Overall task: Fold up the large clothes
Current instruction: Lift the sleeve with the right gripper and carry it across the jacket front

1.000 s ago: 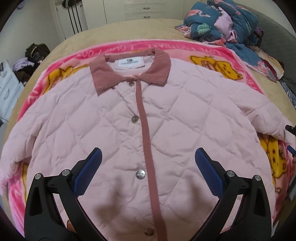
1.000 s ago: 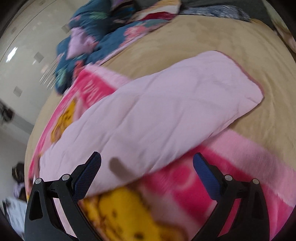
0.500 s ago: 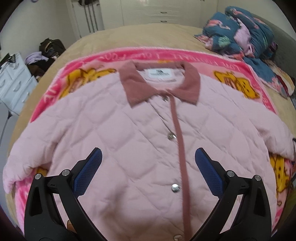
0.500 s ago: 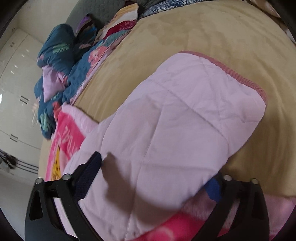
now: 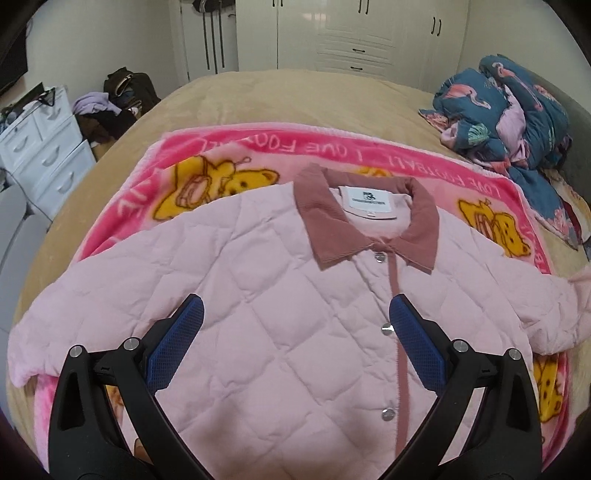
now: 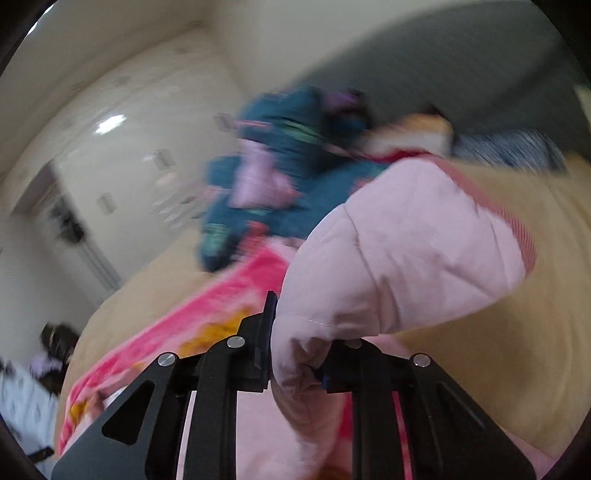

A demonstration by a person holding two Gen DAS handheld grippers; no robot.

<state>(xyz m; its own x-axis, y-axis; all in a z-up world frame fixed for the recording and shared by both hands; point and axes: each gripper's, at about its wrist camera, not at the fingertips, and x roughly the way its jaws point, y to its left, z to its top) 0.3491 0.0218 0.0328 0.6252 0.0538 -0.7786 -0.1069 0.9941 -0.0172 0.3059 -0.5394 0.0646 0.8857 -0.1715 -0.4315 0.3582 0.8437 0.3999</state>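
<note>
A pink quilted jacket with a dusty-rose collar lies front up and buttoned on a pink cartoon blanket. My left gripper is open and empty, hovering above the jacket's left chest. In the right wrist view my right gripper is shut on the jacket's sleeve, near its cuff, and holds it lifted off the bed. That view is blurred.
The blanket lies on a tan bedspread. A pile of dark blue patterned bedding sits at the far right. White drawers and a heap of bags and clothes stand left of the bed. Wardrobes are behind.
My right gripper closed on the sleeve and lifted it. My left gripper drifted left and tilted up, so more of the room shows; it stayed open.
</note>
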